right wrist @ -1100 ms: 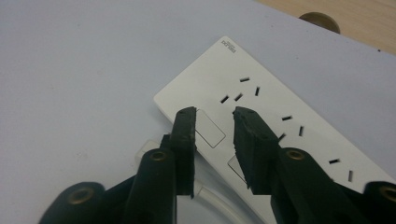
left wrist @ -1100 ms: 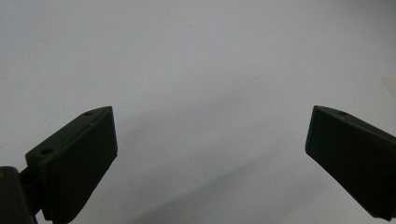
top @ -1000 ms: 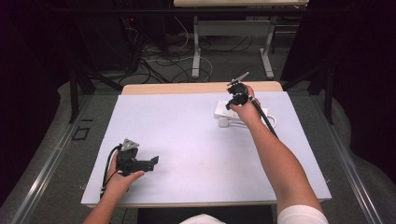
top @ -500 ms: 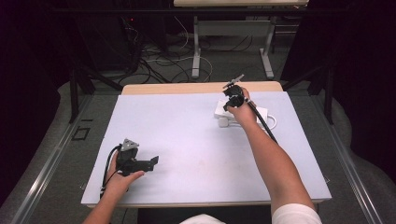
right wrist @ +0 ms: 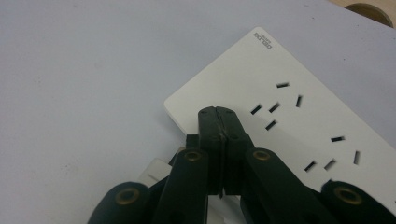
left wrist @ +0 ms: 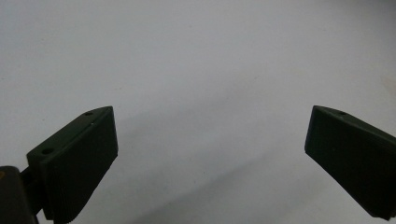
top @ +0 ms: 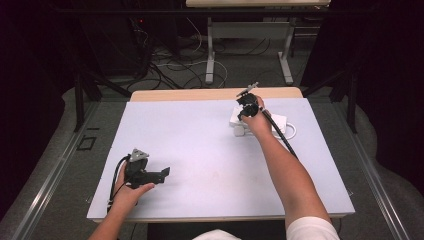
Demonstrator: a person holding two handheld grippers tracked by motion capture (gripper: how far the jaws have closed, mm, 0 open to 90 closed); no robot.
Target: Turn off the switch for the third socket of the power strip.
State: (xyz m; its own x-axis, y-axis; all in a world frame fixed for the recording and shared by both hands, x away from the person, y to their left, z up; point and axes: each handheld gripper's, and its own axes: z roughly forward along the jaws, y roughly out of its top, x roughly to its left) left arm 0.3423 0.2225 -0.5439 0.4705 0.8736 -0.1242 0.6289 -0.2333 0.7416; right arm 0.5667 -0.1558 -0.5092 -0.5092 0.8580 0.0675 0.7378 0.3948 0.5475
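The white power strip lies flat at the far right of the bench, sockets up, its cord looping beside it. No plug sits in the sockets that show. The right claw is over the strip's near end, its jaws having just been closing and now clenched tip to tip. I cannot tell whether anything thin is caught between them. A small white piece shows below the jaws, too hidden to name. The left claw rests released near the bench's front left, jaws wide over bare surface. By my judgement the work at the strip has only begun; any plugging or moving remains.
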